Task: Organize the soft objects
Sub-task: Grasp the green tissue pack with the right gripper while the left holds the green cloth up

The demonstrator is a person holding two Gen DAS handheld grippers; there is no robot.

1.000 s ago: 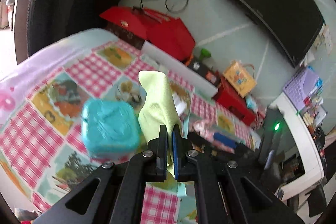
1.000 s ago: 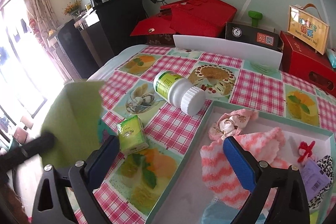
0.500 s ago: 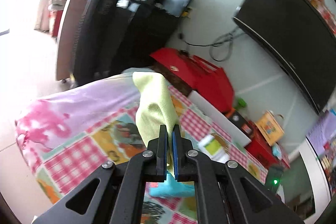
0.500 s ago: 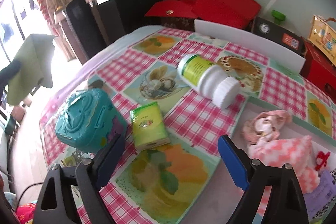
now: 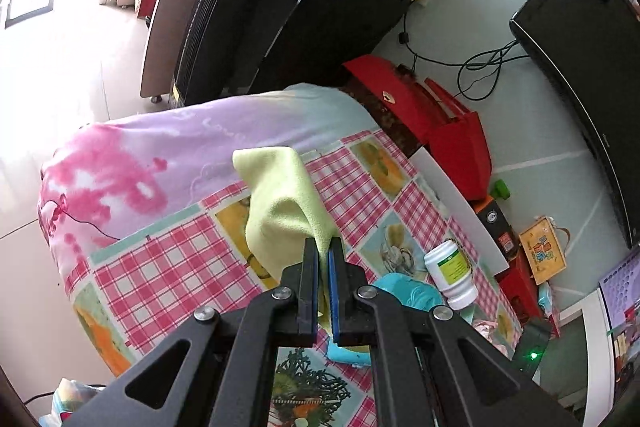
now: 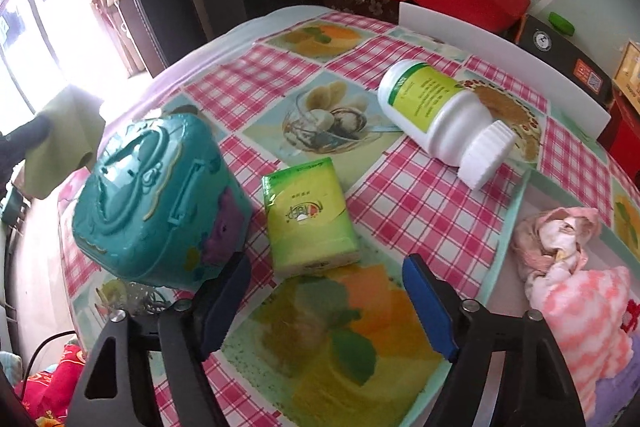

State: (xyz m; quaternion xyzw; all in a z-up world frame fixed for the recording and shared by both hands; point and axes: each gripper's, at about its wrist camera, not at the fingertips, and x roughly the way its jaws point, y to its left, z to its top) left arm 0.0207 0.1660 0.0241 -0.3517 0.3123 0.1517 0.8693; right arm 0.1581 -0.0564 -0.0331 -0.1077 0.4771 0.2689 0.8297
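Above the checked tablecloth (image 5: 168, 267), the left gripper (image 5: 324, 259) is pressed together on a yellow-green cloth (image 5: 284, 203), which hangs off the table. The right gripper (image 6: 326, 301) has just been closing, jaws spread with nothing between them; a green tissue pack (image 6: 308, 215) lies just beyond at 12 o'clock. A teal toy case (image 6: 156, 195) sits at 10 o'clock, a white bottle (image 6: 444, 119) at 1 o'clock, and a pink striped knit (image 6: 580, 311) in the tray (image 6: 516, 211) at 3 o'clock.

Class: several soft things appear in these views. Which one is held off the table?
The yellow-green cloth, pinched in the left gripper. The pink knitted pieces lie in the tray; the tissue pack rests on the tablecloth.
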